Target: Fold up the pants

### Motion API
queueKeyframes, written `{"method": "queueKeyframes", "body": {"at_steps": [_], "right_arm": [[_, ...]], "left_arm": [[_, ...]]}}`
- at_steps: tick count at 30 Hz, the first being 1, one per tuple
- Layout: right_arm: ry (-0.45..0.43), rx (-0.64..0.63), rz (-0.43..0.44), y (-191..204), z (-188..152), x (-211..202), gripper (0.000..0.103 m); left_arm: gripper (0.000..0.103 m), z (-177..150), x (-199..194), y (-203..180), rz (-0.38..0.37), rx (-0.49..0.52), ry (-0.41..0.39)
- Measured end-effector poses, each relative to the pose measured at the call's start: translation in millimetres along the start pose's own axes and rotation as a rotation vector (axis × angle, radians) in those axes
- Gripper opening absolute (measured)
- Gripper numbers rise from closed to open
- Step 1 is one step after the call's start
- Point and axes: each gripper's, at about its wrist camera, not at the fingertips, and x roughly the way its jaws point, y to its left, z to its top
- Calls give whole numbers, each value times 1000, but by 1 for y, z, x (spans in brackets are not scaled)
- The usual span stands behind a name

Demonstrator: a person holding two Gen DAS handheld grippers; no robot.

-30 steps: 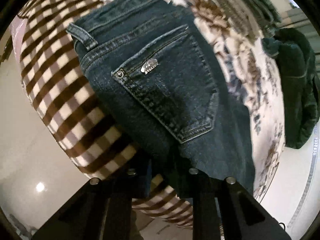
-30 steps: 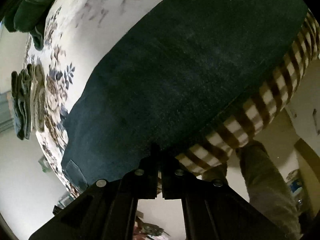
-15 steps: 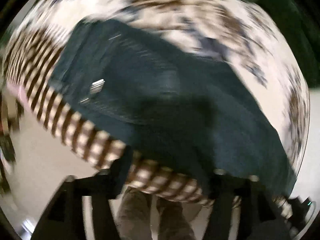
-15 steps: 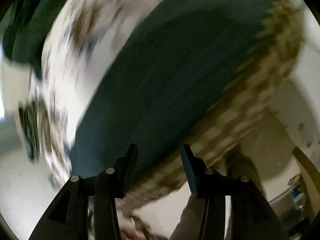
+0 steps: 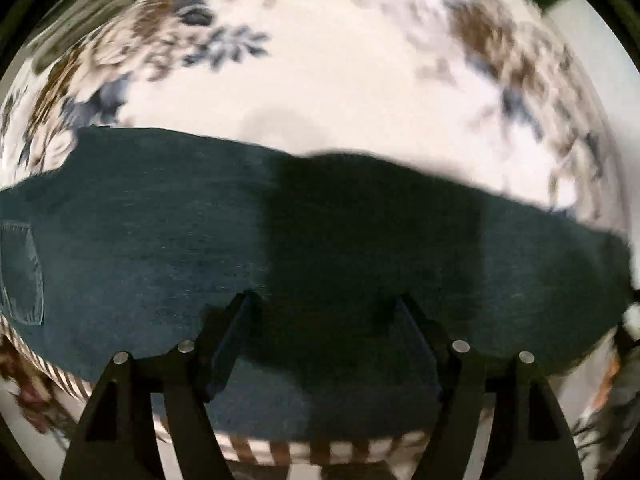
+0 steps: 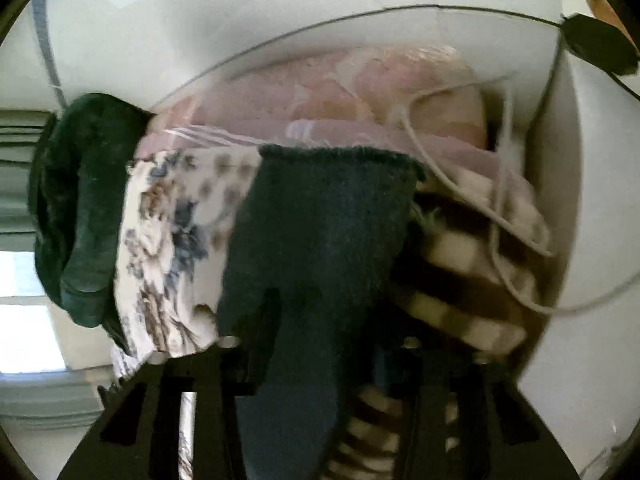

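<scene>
The dark blue jeans (image 5: 160, 248) lie flat across a bed with a floral sheet (image 5: 340, 80); a back pocket (image 5: 20, 272) shows at the far left. My left gripper (image 5: 324, 304) is open, jaws wide apart, just above the middle of the jeans and holding nothing. In the right wrist view the trouser legs (image 6: 320, 232) stretch away from me to their hem (image 6: 340, 154). My right gripper (image 6: 324, 320) is open over the near part of the legs, empty. Both views are blurred.
A brown-and-white checked blanket (image 6: 472, 280) lies under the jeans at the bed edge (image 5: 320, 448). A dark green garment (image 6: 76, 216) sits at the left. Pink bedding (image 6: 340, 100) and white cables (image 6: 500, 208) lie beyond the hem.
Both grippers have let go of the jeans and opened wide. The left one swung from the waist toward the middle. The right one turned to look along the legs.
</scene>
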Motion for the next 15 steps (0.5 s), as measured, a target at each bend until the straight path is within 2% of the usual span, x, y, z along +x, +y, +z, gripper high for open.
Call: {"method": "queueKeyframes", "body": {"at_steps": [3,5,6,8,9,10,15], "right_arm": [[18,-1,53,6,-4,15,33],[46,18,71,3,-2,29,33],[62,40,83,-1,1,36,33],[61,85,127,-3,4,38,31],[42,85,129,2,6,36,16],[25,70,128,7,6,32,9],[-40,-72,90,55,-3,10,8]], "left_arm": [[87,3,15,2,-5,-6,9],[101,6,20,8,-35,-33,10],[103,9,24,11,-61,-53,13],[103,15,30,13,-61,-82,34],[103,16,31,13,-53,-85,44],[103,17,32,12,-41,-89,52],[103,29,36,0,-24,-96,71]]}}
